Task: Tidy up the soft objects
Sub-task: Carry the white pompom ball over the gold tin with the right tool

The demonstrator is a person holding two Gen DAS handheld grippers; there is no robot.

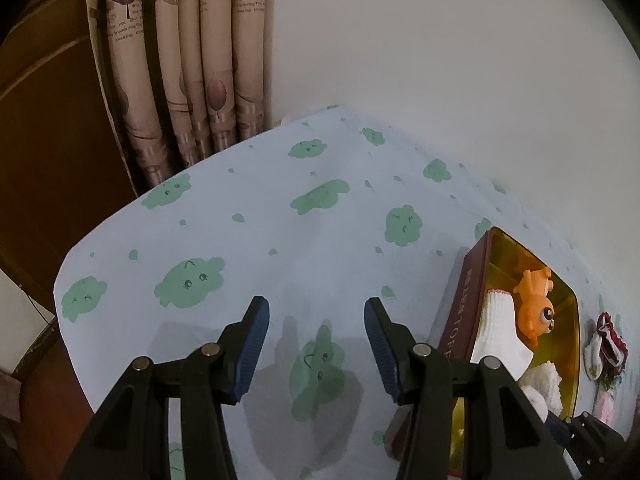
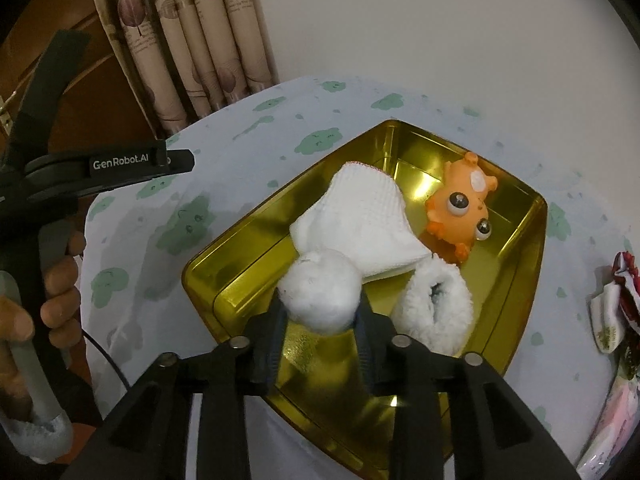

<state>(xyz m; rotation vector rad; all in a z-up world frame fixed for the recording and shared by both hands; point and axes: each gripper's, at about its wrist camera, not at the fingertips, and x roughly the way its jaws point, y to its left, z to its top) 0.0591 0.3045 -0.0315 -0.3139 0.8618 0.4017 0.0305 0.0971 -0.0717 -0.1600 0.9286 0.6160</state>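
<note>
A gold tin (image 2: 532, 240) lies on the cloud-print sheet. It holds an orange big-eyed toy (image 2: 460, 208), a white sock (image 2: 356, 216) and a fluffy white bootie (image 2: 436, 308). My right gripper (image 2: 320, 304) hangs over the tin's near end, its pads against both sides of a white fluffy ball (image 2: 320, 292). In the left wrist view the tin (image 1: 572, 320) sits at the right with the toy (image 1: 536, 304) and sock (image 1: 496, 328) inside. My left gripper (image 1: 316, 304) stands open over bare sheet, to the left of the tin, with nothing between its fingers.
A red-and-white bundle of small cloth items (image 2: 616, 304) lies on the sheet right of the tin. A person's hand (image 2: 60, 280) grips the left device's handle. Patterned curtains (image 1: 192, 60) hang beyond the bed's left edge, and a white wall backs the bed.
</note>
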